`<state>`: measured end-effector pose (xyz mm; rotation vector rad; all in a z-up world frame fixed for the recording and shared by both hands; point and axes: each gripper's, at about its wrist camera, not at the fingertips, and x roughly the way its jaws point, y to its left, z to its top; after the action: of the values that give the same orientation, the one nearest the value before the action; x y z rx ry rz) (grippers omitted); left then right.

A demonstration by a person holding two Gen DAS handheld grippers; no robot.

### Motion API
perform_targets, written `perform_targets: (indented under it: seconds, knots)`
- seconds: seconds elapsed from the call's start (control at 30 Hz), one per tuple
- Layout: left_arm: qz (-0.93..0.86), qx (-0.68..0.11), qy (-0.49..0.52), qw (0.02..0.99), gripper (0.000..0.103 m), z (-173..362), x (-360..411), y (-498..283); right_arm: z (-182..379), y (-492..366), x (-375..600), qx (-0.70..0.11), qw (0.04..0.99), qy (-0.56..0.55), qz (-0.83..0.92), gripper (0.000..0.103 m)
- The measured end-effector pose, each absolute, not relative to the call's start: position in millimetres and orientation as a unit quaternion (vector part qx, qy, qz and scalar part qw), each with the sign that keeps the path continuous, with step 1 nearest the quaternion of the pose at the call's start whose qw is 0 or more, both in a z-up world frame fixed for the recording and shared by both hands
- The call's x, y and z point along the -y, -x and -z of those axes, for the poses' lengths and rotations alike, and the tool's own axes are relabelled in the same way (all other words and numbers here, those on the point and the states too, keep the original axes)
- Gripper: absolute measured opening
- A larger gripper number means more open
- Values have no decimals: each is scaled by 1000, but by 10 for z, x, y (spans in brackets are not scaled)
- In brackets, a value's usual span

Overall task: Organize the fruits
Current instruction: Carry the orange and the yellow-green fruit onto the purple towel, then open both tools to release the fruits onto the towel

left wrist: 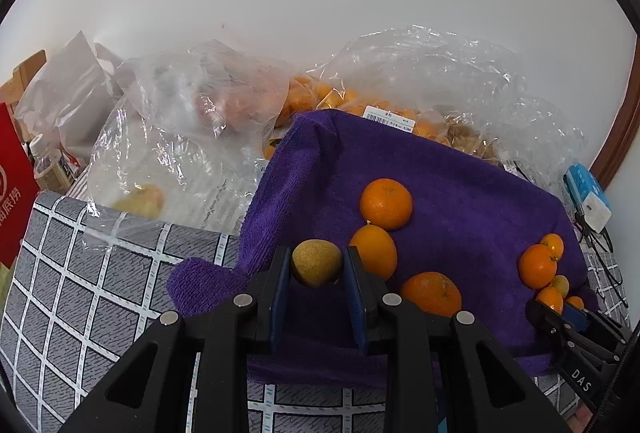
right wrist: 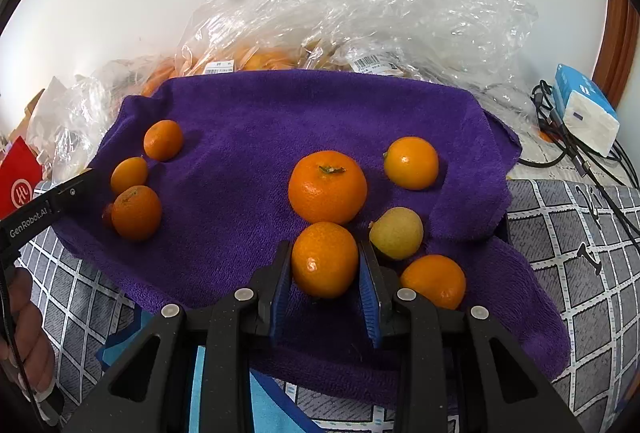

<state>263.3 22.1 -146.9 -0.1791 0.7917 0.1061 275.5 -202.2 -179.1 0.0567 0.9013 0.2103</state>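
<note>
While left gripper (left wrist: 316, 265) clamps yellow-green fruit (left wrist: 316, 262) | right gripper (right wrist: 325, 265) pinches orange (right wrist: 325, 259) | only right view shows hand (right wrist: 24, 337)

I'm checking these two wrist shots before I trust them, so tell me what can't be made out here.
- Left wrist view: the fruit in the clear plastic bags is blurred by crinkled film.
- Left wrist view: the barcode label is too small to read.
- Left wrist view: the red box is cut off by the frame edge.
- Right wrist view: the person's hand is cropped at the fisheye rim.
</note>
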Motion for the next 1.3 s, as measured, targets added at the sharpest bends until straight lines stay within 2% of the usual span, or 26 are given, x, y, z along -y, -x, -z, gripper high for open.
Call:
perform_targets:
  seconds: [0.23,0.37,0.5,0.57,0.63,0.73,0.83,1.0,1.2,1.3]
  knots:
    - [-47,-394,87,914,26,1500,-212,-2658,1730,-2715,2009,-422,900,-26,-103,54]
    - [-45,-399,84,912,26,1506,-198,-2672,1669,-2688,2036,-415,904,-36,-100,60]
    - [-44,-397,79,913,29,1459,-200,-2658,1606,-2657,2020,-407,907,-34,-100,61]
    - [-43,-387,81,917,42,1388,-217,-2632,1556,-2649,2024,-406,909,-29,-92,61]
    - [-39,-370,85,924,48,1299,-231,-2577,1463,-2613,2063,-404,910,-37,-87,61]
    - [-33,-362,90,927,48,1200,-226,-2532,1312,-2471,2138,-397,914,-41,-70,61]
    - [4,-366,113,924,48,1095,-188,-2502,1179,-2252,2221,-386,920,-31,-50,67]
    - [6,-356,80,931,48,871,-12,-2170,1047,-1906,2362,-386,922,-22,-31,68]
    - [16,-364,72,929,57,777,56,-1657,953,-1584,2519,-387,921,-44,-29,68]
    - [-3,-352,66,934,67,716,75,-1392,864,-1402,2566,-372,926,-45,-38,71]
